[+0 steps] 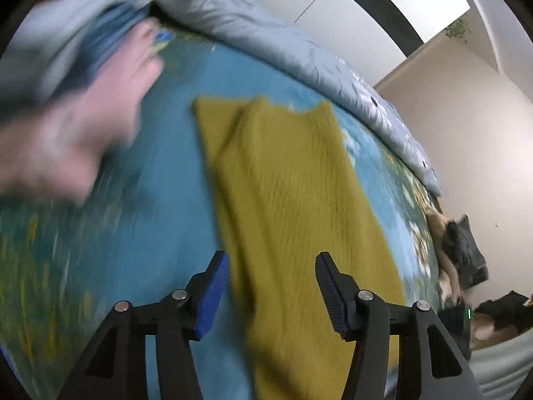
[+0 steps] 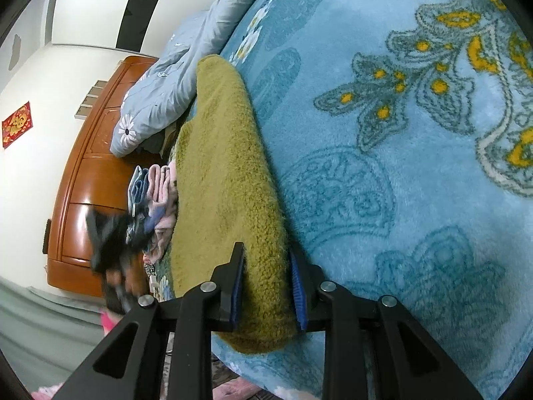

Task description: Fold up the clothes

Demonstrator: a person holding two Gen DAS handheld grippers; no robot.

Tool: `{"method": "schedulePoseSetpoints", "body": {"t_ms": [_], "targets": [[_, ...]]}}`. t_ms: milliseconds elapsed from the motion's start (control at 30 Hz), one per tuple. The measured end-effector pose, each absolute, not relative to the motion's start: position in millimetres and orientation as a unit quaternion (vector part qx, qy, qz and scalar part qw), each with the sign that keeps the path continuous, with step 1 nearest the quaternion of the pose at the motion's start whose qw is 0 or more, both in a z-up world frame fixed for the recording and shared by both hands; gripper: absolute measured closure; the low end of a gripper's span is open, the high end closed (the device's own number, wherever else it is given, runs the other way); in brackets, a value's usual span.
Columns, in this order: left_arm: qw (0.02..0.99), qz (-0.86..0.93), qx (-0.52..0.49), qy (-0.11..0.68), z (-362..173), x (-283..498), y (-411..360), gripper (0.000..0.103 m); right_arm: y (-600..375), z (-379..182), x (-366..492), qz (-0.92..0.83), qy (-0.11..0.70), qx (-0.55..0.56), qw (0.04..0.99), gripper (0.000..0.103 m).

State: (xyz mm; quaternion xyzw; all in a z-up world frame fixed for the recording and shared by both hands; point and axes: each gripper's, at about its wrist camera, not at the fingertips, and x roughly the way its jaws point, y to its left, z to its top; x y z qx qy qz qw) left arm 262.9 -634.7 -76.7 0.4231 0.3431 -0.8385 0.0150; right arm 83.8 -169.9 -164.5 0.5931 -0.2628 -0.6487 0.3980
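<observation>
A mustard-yellow fuzzy garment (image 1: pixel 283 183) lies folded in a long strip on the blue patterned blanket (image 1: pixel 166 200). My left gripper (image 1: pixel 271 286) hovers open over its near end, with the pads apart from the cloth. In the right wrist view the same mustard garment (image 2: pixel 220 173) runs away from me along the blanket (image 2: pixel 399 166). My right gripper (image 2: pixel 266 273) is shut on its thick folded end, both blue pads pressing into the pile. The left gripper (image 2: pixel 110 243) shows there as a black blur at the left.
A grey-blue duvet (image 1: pixel 266 40) is bunched along the far side of the bed. Pink and blue clothes (image 2: pixel 156 196) are piled beside the garment, blurred in the left wrist view. A wooden bed board (image 2: pixel 90 173) stands behind. Dark clothing (image 1: pixel 463 250) lies off the bed's right edge.
</observation>
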Motion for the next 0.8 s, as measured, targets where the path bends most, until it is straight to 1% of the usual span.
{"method": "schedulePoseSetpoints", "body": {"t_ms": [167, 267, 333, 400, 567, 667, 800], "targets": [[-0.005, -0.806, 0.444, 0.392, -104, 319, -613, 0.041, -173, -162, 85, -0.656, -0.252, 0.591, 0.396, 0.075], [-0.030, -0.787, 0.438, 0.434, -116, 332, -604, 0.039, -173, -161, 86, -0.659, -0.250, 0.590, 0.394, 0.075], [-0.062, -0.769, 0.435, 0.465, -119, 331, -598, 0.034, -173, -161, 86, -0.660, -0.251, 0.589, 0.393, 0.075], [-0.089, -0.747, 0.438, 0.493, -126, 327, -591, 0.033, -171, -161, 87, -0.660, -0.251, 0.588, 0.393, 0.074], [-0.112, -0.735, 0.437, 0.506, -130, 323, -573, 0.033, -172, -162, 87, -0.660, -0.254, 0.588, 0.392, 0.074], [-0.111, -0.736, 0.434, 0.508, -129, 324, -568, 0.033, -171, -162, 87, -0.658, -0.257, 0.589, 0.393, 0.074], [-0.112, -0.726, 0.416, 0.536, -130, 328, -570, 0.033, -171, -162, 87, -0.656, -0.259, 0.589, 0.394, 0.074]]}}
